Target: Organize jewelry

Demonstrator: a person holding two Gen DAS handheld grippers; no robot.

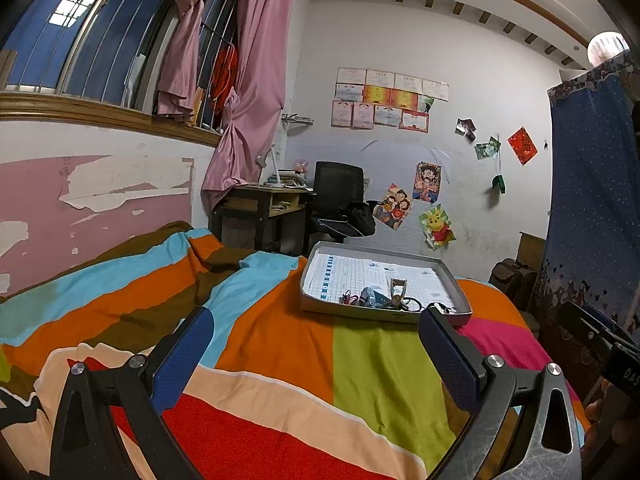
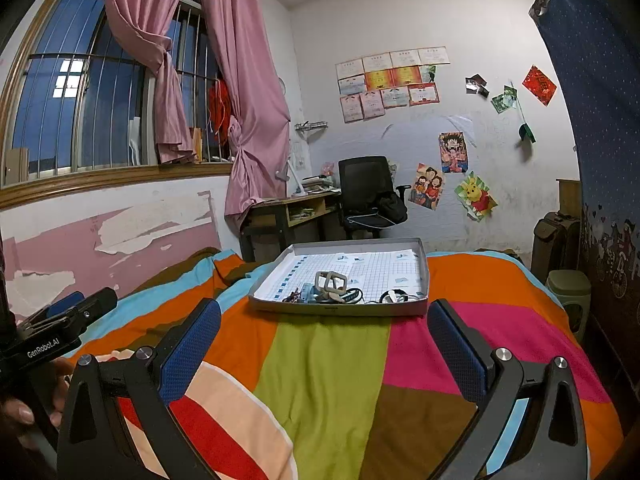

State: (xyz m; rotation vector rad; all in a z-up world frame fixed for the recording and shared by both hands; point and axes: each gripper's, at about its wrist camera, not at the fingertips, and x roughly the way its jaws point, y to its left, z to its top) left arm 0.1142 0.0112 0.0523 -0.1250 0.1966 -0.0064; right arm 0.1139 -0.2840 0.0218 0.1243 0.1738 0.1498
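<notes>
The jewelry [image 2: 332,294] lies heaped at the near edge of the tray [image 2: 424,280] on the bed [image 2: 328,360]. My left gripper [image 1: 316,344] and right gripper [image 2: 324,340] hover short of the tray, both wide open and empty. Whether sorting is starting or finished is unclear; any pick requires closing on one piece without snagging the others.

A shallow grey cardboard tray [image 2: 340,311] is placed on the striped multicolour bedspread [image 2: 332,368], ahead of both grippers. A small heap of jewelry [image 2: 332,292] is gathered in the tray, along its near wall. Behind the bed, a black mesh office chair [image 2: 366,192] is set against the wall, with a wooden desk [image 2: 296,206] at its left.
</notes>
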